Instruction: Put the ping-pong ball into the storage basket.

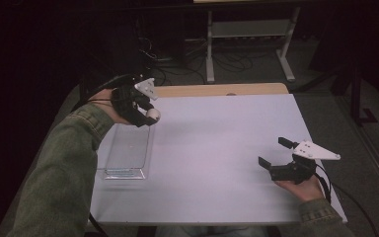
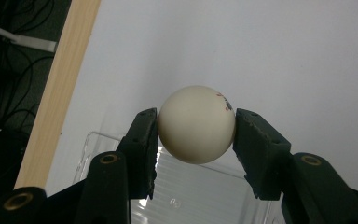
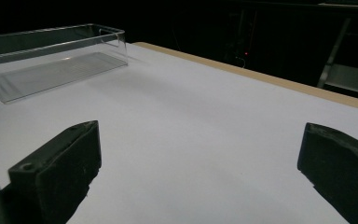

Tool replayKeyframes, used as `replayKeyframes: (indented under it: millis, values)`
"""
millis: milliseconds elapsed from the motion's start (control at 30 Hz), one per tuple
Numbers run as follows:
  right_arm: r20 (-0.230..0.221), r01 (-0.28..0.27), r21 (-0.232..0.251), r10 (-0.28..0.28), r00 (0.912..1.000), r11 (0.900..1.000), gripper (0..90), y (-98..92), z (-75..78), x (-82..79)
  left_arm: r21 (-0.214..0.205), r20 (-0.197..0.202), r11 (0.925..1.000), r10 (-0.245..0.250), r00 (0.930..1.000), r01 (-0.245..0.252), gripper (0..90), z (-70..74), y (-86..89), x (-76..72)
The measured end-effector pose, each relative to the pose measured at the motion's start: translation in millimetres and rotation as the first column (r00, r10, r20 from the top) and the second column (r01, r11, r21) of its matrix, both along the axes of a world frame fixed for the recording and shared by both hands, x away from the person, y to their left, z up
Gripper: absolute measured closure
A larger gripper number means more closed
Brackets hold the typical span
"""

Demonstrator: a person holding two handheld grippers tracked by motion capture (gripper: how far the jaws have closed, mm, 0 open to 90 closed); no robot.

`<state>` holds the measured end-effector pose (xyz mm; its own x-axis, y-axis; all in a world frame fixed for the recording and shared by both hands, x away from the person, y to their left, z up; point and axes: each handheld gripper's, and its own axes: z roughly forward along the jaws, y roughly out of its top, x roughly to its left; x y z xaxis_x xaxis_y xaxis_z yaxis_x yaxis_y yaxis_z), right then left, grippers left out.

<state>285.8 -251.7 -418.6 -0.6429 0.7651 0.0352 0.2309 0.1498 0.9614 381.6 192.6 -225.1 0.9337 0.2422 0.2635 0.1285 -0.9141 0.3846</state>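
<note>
In the high view, the left gripper (image 1: 148,114) sits in the upper left of the frame, over the far end of a clear plastic tray (image 1: 126,150) that lies along the left side of the white counter (image 1: 217,148). Its jaws are closed on a white ball (image 1: 153,114), which hangs just above the tray's far rim. The left gripper view shows the grip closely: the ball (image 2: 196,124) fills the centre of the frame, a black pad pressing on each side of it, with a small red and dark mark on its upper right. Below it, at the bottom centre of that frame, the ribbed floor of the tray (image 2: 200,186) shows through, and a pale wooden edge strip (image 2: 60,88) of the counter runs up the left.

The right gripper (image 1: 275,157) rests low at the lower right of the high view, held in the person's hand, its jaws spread wide with nothing between them. In the right gripper view the two black jaws stand far apart at the bottom corners over bare counter (image 3: 205,140), and the tray (image 3: 51,60) lies in the upper left, well apart from them.
</note>
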Motion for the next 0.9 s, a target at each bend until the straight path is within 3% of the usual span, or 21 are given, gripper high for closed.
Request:
replayKeyframes:
  millis: [700, 900]
  values:
    - [-0.009, -0.006, -0.009, 0.006, 0.9999, 0.9999, 0.0, 1.5, -1.2, 0.8, 0.070, -0.043, 0.9975, 0.009, 0.9990, -0.006, 50.7, -10.3, 22.9, -16.4]
    - [-0.008, -0.008, -0.012, 0.008, 0.9999, 0.9999, 0.0, 1.7, -1.2, 0.8, 0.078, -0.072, 0.9969, 0.009, 0.9974, -0.003, 50.7, -12.8, 28.3, -22.5]
